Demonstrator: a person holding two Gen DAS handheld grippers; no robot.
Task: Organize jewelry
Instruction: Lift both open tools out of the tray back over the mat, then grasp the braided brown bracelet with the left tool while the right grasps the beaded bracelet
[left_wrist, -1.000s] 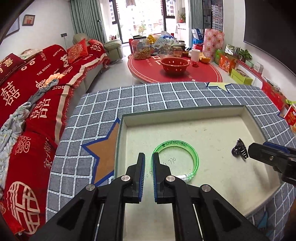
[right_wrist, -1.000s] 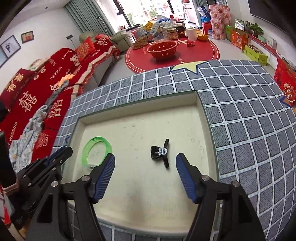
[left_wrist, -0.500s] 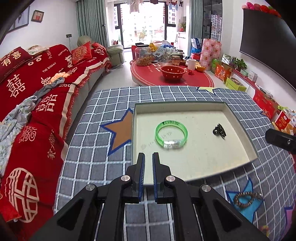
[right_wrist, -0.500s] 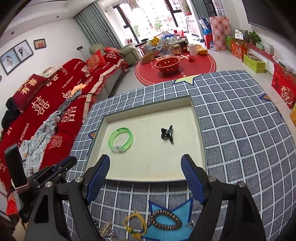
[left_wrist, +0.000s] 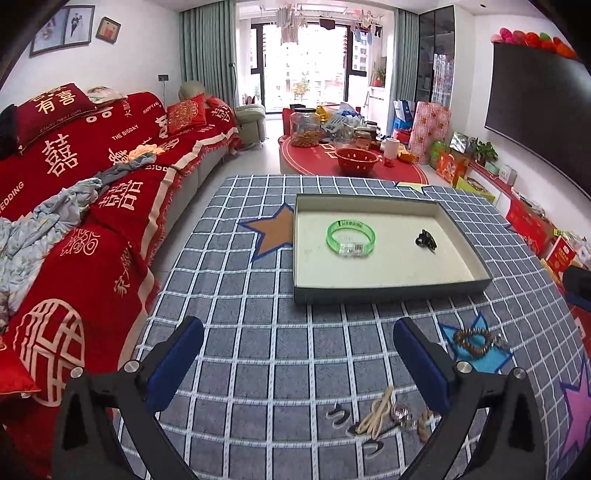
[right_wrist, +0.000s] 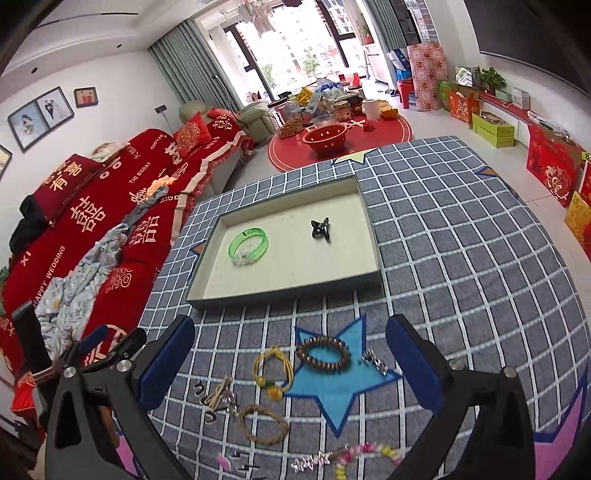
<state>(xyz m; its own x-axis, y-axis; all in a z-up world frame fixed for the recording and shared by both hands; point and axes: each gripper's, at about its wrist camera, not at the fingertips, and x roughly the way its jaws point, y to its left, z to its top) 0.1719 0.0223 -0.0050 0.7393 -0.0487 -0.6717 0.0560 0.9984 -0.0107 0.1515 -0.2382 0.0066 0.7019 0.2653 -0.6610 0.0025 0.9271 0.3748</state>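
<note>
Red sofa cover (left_wrist: 74, 206) far left reads "THE BIGDAY", "WEDDING". Checked table (right_wrist: 461, 258): tray (right_wrist: 284, 297) holds green bangle (right_wrist: 248, 245) left, black clip (right_wrist: 320, 229) right. Bead bracelet (right_wrist: 323, 353) near, outside tray. Left gripper (left_wrist: 297, 350) and right gripper (right_wrist: 290, 350): jaws opening, nothing between.

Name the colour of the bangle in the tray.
Translucent green bangle; left wrist view shows it best.
</note>
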